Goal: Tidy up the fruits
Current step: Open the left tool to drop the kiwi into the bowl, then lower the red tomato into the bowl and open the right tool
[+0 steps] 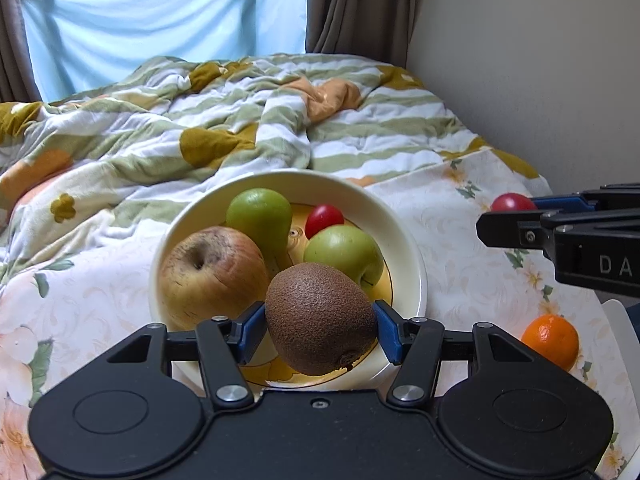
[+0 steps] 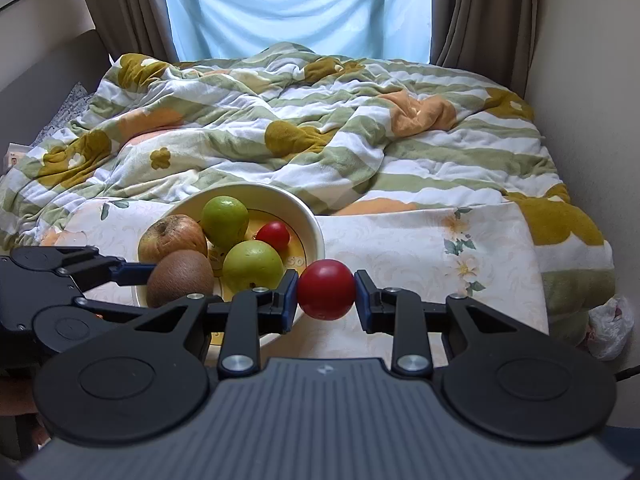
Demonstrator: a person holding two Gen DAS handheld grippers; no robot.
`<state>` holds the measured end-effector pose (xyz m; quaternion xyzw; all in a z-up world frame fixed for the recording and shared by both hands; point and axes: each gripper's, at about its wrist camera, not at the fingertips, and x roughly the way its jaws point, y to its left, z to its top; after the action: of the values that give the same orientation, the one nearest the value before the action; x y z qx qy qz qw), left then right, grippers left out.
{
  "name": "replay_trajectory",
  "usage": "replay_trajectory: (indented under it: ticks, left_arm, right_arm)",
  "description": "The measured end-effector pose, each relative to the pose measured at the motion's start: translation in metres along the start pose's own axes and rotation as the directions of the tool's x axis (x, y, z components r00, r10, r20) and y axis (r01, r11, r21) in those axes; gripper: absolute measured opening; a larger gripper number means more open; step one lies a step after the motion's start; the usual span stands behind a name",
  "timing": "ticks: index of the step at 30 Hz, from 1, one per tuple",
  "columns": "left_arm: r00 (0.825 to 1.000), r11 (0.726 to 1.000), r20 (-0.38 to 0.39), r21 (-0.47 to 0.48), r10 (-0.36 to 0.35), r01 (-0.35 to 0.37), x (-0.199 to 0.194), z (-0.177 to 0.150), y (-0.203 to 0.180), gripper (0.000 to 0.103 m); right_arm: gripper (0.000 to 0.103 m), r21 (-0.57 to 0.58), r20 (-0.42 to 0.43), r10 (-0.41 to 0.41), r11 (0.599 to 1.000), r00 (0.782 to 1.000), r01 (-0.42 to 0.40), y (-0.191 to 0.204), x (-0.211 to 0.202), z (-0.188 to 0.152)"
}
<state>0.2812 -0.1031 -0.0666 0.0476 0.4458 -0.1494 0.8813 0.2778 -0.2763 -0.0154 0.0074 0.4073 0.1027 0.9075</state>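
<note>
A cream bowl (image 1: 404,240) (image 2: 312,220) stands on the bed's floral sheet. Inside lie a large reddish-yellow apple (image 1: 212,272) (image 2: 172,236), a green pear (image 1: 262,216) (image 2: 224,218), a green apple (image 1: 344,252) (image 2: 252,264) and a small red fruit (image 1: 324,218) (image 2: 273,235). My left gripper (image 1: 320,326) is shut on a brown kiwi (image 1: 320,316) (image 2: 180,276), held over the bowl's near rim. My right gripper (image 2: 326,294) is shut on a round red fruit (image 2: 326,290) (image 1: 512,202) just right of the bowl. An orange mandarin (image 1: 552,340) rests on the sheet at the right.
A rumpled green-striped blanket (image 1: 240,120) (image 2: 320,128) covers the bed behind the bowl. The wall (image 1: 540,60) runs along the right side, curtains and a window at the back. A white plastic bag (image 2: 610,326) lies by the bed's right edge.
</note>
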Motion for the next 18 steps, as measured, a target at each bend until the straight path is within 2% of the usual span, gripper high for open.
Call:
replay_trajectory:
  ticks: [12, 15, 16, 18]
  left_arm:
    - [0.997, 1.0, -0.071, -0.03, -0.002, 0.0, 0.018, -0.004, 0.005, 0.064]
    - [0.998, 0.999, -0.044, -0.037, -0.033, 0.031, 0.009, -0.005, 0.006, 0.094]
    - [0.999, 0.999, -0.028, -0.035, -0.026, 0.025, 0.004, -0.006, 0.006, 0.1]
    - [1.0, 1.0, -0.019, -0.02, -0.016, 0.015, -0.003, -0.007, 0.003, 0.1]
  right_arm:
    - [0.045, 0.003, -0.013, 0.005, 1.0, 1.0, -0.005, -0.001, 0.007, 0.001]
    - [0.045, 0.002, -0.012, 0.007, 1.0, 1.0, -0.007, 0.0, 0.007, 0.001]
    - [0.045, 0.0, -0.013, 0.008, 1.0, 1.0, -0.008, 0.0, 0.008, 0.001]
    - [0.045, -0.007, -0.014, 0.012, 1.0, 1.0, -0.012, 0.002, 0.009, 0.0]
